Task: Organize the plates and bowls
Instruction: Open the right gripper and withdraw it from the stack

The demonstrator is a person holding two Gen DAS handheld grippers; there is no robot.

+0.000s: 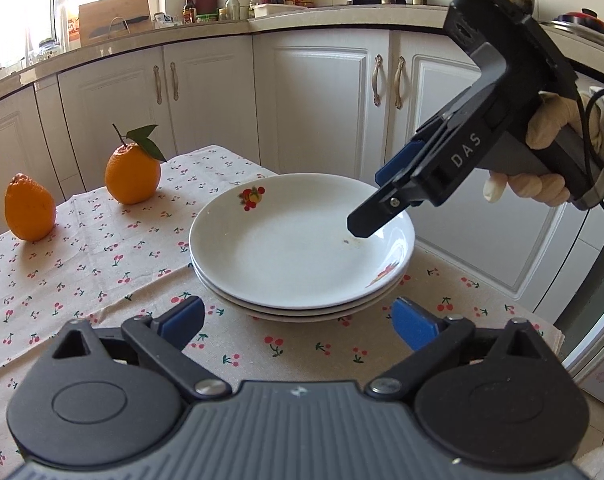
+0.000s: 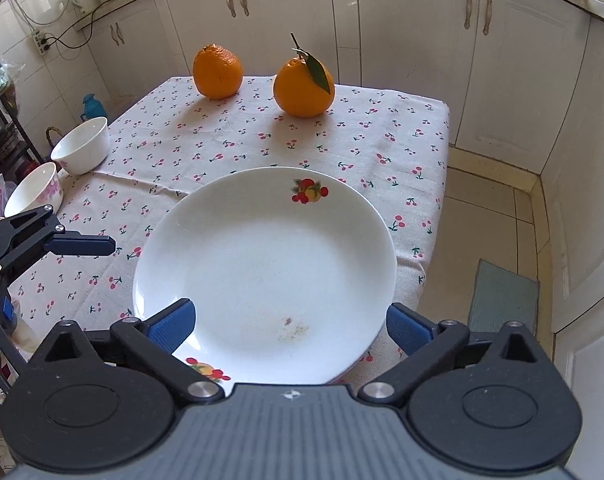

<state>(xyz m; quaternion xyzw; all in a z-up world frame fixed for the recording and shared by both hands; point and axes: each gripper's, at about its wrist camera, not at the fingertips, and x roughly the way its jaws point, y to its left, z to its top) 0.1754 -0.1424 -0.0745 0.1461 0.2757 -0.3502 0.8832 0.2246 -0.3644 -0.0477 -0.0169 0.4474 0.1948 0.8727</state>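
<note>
A stack of three white plates (image 1: 302, 240) with fruit prints sits on the cherry-print tablecloth (image 1: 82, 264). My left gripper (image 1: 298, 316) is open just in front of the stack's near rim, with nothing between its blue pads. My right gripper (image 1: 375, 200), held by a gloved hand (image 1: 549, 136), hangs over the stack's right rim. In the right wrist view it (image 2: 290, 326) stands open, pads wide on either side of the top plate's (image 2: 262, 256) near edge, gripping nothing. Two white bowls (image 2: 82, 146) (image 2: 34, 190) stand at the table's left edge. One finger (image 2: 86, 245) of the left gripper shows there.
Two oranges (image 2: 218, 71) (image 2: 303, 86) stand at the far side of the table, one with a leaf. The table's right edge (image 2: 441, 200) drops to a tiled floor. White cabinets (image 1: 317, 100) ring the table.
</note>
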